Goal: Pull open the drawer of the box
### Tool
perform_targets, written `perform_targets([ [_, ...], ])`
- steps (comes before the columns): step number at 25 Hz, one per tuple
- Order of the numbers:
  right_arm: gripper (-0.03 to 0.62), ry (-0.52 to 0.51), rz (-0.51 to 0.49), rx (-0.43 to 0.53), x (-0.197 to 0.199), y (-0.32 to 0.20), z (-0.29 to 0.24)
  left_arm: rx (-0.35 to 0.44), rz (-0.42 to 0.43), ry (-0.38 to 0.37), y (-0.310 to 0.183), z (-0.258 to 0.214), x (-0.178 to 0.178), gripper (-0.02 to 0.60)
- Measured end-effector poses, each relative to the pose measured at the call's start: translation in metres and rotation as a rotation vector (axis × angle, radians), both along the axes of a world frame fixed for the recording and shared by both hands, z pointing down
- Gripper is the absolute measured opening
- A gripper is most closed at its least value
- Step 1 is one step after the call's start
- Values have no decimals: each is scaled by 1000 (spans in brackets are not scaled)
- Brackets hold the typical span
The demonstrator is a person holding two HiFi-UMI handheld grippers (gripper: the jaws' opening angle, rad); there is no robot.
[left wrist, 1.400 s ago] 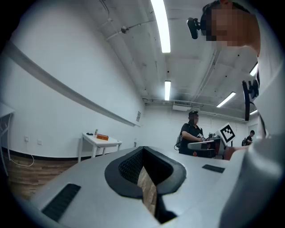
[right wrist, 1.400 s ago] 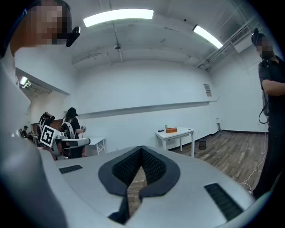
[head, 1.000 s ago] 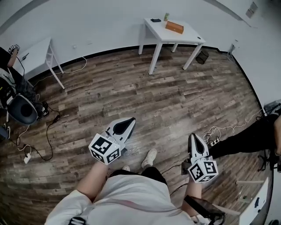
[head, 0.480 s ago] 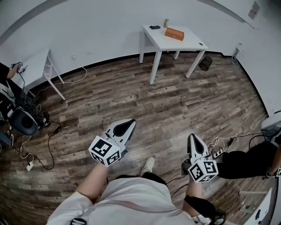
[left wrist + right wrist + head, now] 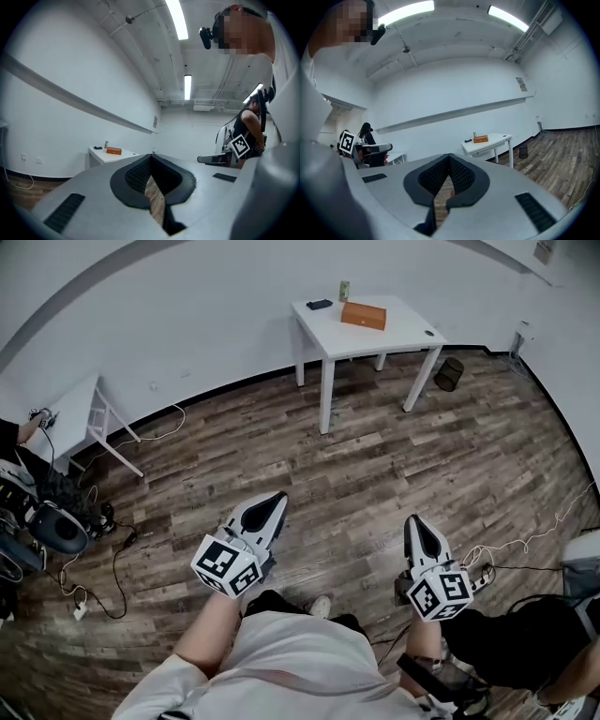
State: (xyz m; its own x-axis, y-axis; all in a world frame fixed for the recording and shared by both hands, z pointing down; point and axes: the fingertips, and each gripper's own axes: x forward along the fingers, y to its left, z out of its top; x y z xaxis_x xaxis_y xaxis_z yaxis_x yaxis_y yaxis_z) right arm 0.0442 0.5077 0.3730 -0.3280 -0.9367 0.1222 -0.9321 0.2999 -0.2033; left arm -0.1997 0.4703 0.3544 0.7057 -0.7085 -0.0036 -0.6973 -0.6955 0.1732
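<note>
- Box sits on white table, well apart from the person.
- Left gripper and right gripper are both clenched and empty.
- Drawer is too small to make out. Judgement: approach, open one gripper, and line it up squarely with the drawer front.

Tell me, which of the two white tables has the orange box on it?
The table ahead, bearing the orange box; the left table has none.

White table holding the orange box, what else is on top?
Beside the orange box on the white table: a dark flat item, a small upright container, a dark speck. Anything behind the box is hidden.
</note>
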Motion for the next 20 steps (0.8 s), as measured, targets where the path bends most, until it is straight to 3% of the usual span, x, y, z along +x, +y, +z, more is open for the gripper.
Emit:
perform_targets([
  [10, -8, -7, 27, -32, 57, -78, 23, -14, 22, -6, -86, 18, 59, 9],
  [20, -8, 43, 72, -34, 74, -209, 10, -31, 56, 13, -232, 25, 76, 9],
])
